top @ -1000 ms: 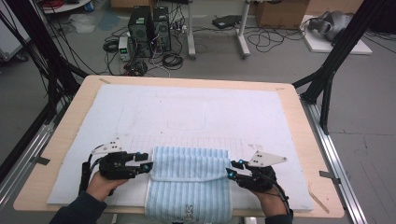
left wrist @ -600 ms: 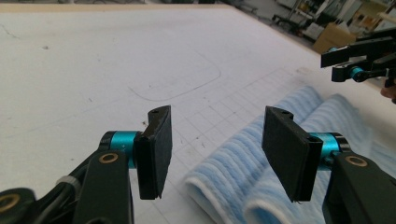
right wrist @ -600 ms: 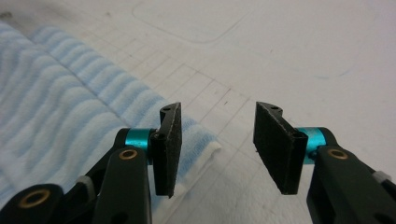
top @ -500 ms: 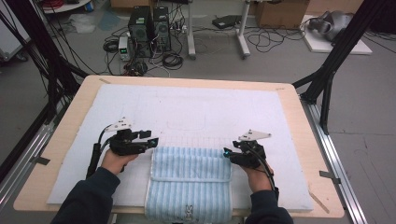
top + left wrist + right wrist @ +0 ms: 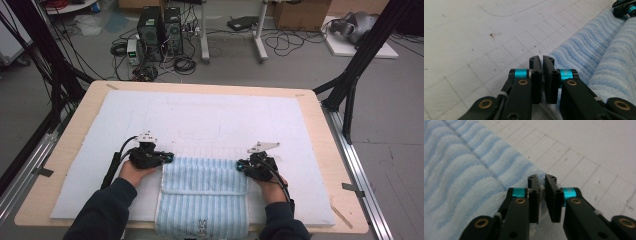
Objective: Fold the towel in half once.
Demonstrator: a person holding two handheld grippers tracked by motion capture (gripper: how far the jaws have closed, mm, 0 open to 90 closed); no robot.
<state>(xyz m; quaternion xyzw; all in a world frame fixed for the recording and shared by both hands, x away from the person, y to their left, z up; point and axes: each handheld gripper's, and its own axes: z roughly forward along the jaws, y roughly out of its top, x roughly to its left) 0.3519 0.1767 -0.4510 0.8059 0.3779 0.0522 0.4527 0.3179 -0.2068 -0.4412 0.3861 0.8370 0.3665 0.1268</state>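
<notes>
While a folded light-blue striped towel [image 5: 202,192] lies at the near edge of the table, its lower end hanging over that edge, a person's two grippers pinch its far corners. At the towel's far left corner, the left gripper [image 5: 167,158] has just closed its black jaws, which stand almost together in the left gripper view with a sliver of the towel's [image 5: 596,57] corner caught between the pads. At the far right corner, the right gripper [image 5: 241,165] has likewise just closed; in the right gripper view its jaws nip a small fold of the towel's [image 5: 469,170] edge, white fabric showing in the narrow gap between them. Each gripper is held low and nearly level, pointing inward toward the cloth, with the person's dark sleeves [image 5: 105,215] entering from the bottom of the high view. Beneath the towel spreads a white gridded mat [image 5: 210,115] covering most of the wooden table [image 5: 320,115]. Beyond the table, computer towers [image 5: 160,25] and tangled cables [image 5: 295,42] sit on the grey floor, well apart from the work.
</notes>
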